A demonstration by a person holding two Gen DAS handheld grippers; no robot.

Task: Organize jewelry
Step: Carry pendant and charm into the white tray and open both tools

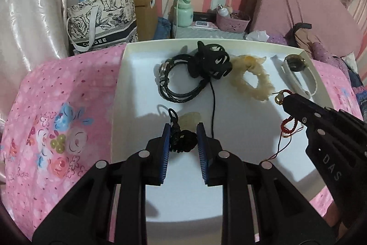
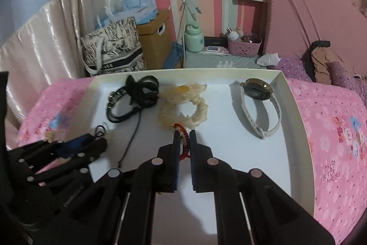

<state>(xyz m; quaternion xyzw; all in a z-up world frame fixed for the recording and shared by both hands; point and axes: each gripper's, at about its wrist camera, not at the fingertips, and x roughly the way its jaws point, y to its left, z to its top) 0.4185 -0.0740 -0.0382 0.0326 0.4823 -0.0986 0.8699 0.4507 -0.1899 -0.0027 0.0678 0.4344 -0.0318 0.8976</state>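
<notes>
Two grippers work over the white tray (image 1: 119, 93), which sits on your pink flowered bedspread (image 1: 57, 107). Your left gripper (image 1: 183, 130) has its blue pads on either side of a black knotted cord (image 1: 181, 139); the knot fills the gap between them, so the fingers look closed on it, though the right pad's contact is hard to confirm. A pale pendant (image 1: 190, 118) lies on the tray just beyond that knot, and a thin black string (image 1: 213, 105) runs from the pile above down past the right pad.

Your right gripper (image 2: 184, 137) has its fingers nearly together and pinched on a red beaded cord (image 2: 183, 141). From the left wrist view that red cord (image 1: 287, 123) hangs below the fingers, with a small gold bead at its upper end and loose red thread trailing onto the tray floor.

Along the far side of the tray, from your left: a black braided bracelet (image 1: 179, 84) with a metal clasp, a black hair clip (image 1: 211, 61) resting on its upper right edge, then a cream scrunchie (image 1: 254, 82) just beside the clip. A white-strapped watch (image 2: 259, 105) lies on its side near the tray's right wall, well apart from the scrunchie. The red cord's upper end sits close to the scrunchie's near edge.
</notes>
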